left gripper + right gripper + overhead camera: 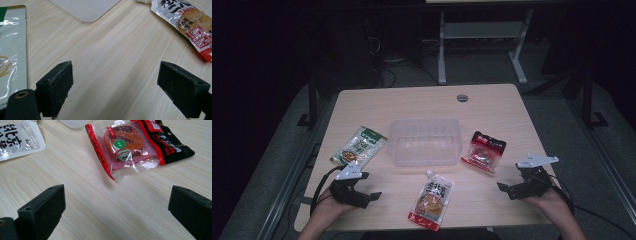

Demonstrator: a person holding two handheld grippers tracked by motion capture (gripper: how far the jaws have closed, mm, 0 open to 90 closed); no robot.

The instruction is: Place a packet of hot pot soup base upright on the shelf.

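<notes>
A clear plastic tub (426, 140) stands at the middle of the wooden table (422, 102). A green-and-white food pouch (359, 145) (10, 57) lies to its left. In front of the tub lies a white-and-red spouted pouch (432, 198) (190, 23) (17, 141). A red-and-black snack packet (485, 150) (132, 146) lies to the right. My left gripper (357, 192) (120, 92) rests near the front left edge, jaws wide open over bare wood. My right gripper (524, 185) (117, 217) sits at the front right, open, with the snack packet ahead of its jaws.
The tub's corner (85, 8) shows ahead of the left jaws. A round grommet (462, 97) sits near the table's far edge. Beyond the table stand white desk legs (442, 50) and cables on a dark floor. A hand holds each gripper at the near edge.
</notes>
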